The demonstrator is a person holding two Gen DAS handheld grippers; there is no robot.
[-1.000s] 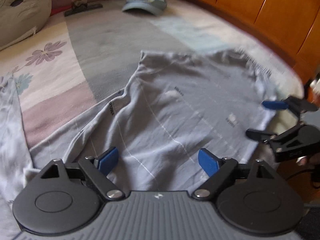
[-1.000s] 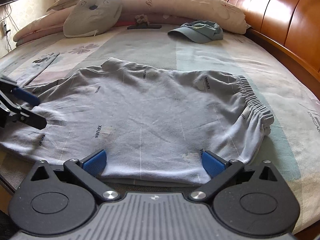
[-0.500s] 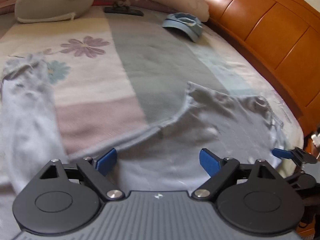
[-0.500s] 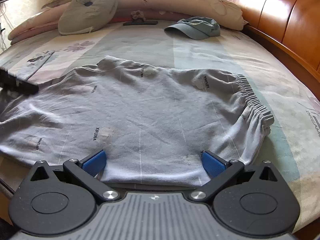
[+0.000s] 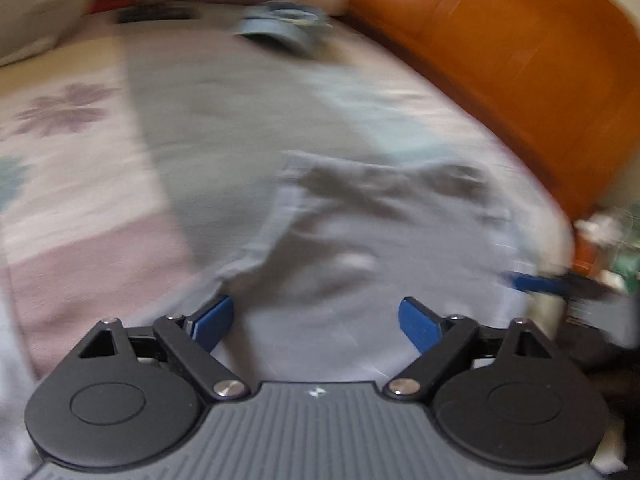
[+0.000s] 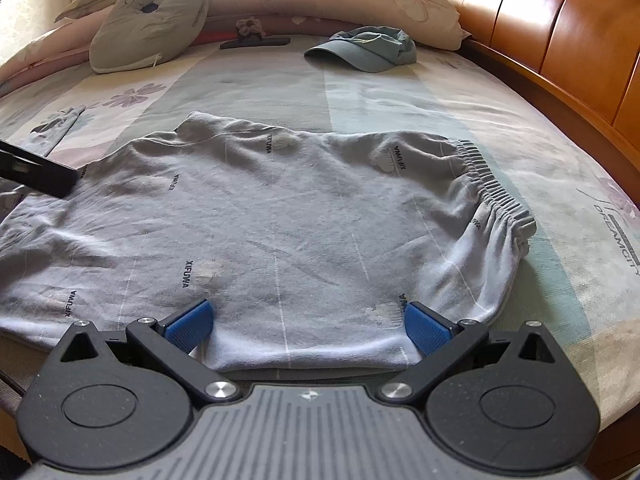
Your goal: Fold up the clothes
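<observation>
Pants [image 6: 288,216], grey and printed with small dark lettering, lie spread flat on the bed [image 6: 520,128], elastic waistband [image 6: 492,188] to the right. The right gripper [image 6: 308,322] has its blue fingers [image 6: 424,326] spread wide, empty, at the near hem. The left gripper [image 5: 316,320] is likewise spread and empty, low above the cloth; its view is blurred. Further up the bed lie a cap [image 6: 368,50] and a cushion [image 6: 148,28], with a wooden headboard [image 6: 552,28] on the right.
</observation>
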